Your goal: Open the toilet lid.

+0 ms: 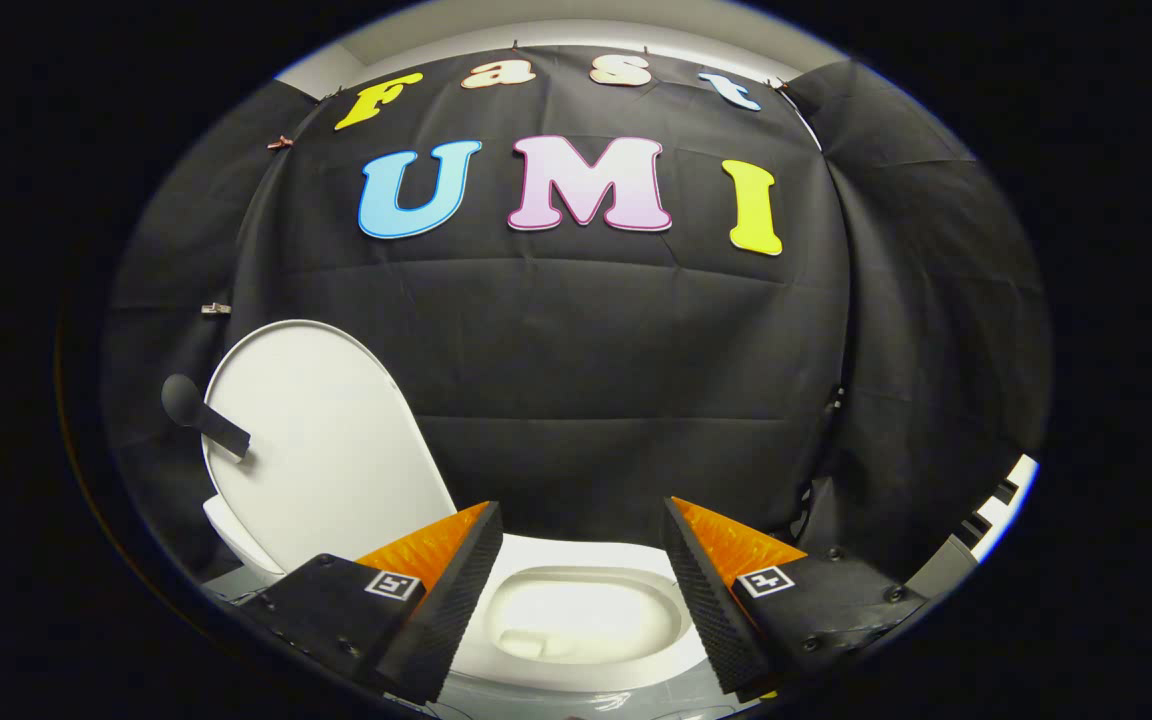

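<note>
The white toilet lid (321, 440) stands raised, nearly upright, to the left of and beyond my left finger, its inner face turned toward me. A black handle (201, 412) with a round end sticks out from its left edge. Between and below my fingers lies the white toilet seat (586, 665) around the open bowl (576, 610). My gripper (581, 590) is open above the bowl, its black ribbed fingers (451, 600) wide apart with nothing between them. The gripper touches neither lid nor seat.
Black cloth walls close in the booth behind the toilet and on both sides. A white strip with dark marks (1001, 505) shows low at the right, past my right finger.
</note>
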{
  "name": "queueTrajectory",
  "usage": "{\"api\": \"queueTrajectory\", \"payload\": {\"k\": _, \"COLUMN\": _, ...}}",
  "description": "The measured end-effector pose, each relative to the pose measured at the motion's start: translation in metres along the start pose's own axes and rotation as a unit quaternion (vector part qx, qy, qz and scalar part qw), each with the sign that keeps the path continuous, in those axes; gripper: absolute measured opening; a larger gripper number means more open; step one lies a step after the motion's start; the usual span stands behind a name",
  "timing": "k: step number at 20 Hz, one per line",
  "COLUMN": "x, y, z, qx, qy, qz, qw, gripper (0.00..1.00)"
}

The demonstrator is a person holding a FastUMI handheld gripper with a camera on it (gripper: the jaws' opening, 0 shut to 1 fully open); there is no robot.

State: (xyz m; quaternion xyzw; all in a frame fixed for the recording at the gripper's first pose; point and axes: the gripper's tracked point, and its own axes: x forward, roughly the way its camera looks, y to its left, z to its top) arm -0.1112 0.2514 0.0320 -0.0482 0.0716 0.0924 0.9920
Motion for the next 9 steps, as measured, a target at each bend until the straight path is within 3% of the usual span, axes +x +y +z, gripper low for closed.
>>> {"api": "queueTrajectory", "payload": {"k": 9, "x": 0.0011, "y": 0.0029, "z": -0.002, "qx": -0.004, "qy": 0.0, "qz": 0.003, "qw": 1.0, "gripper": 0.99}}
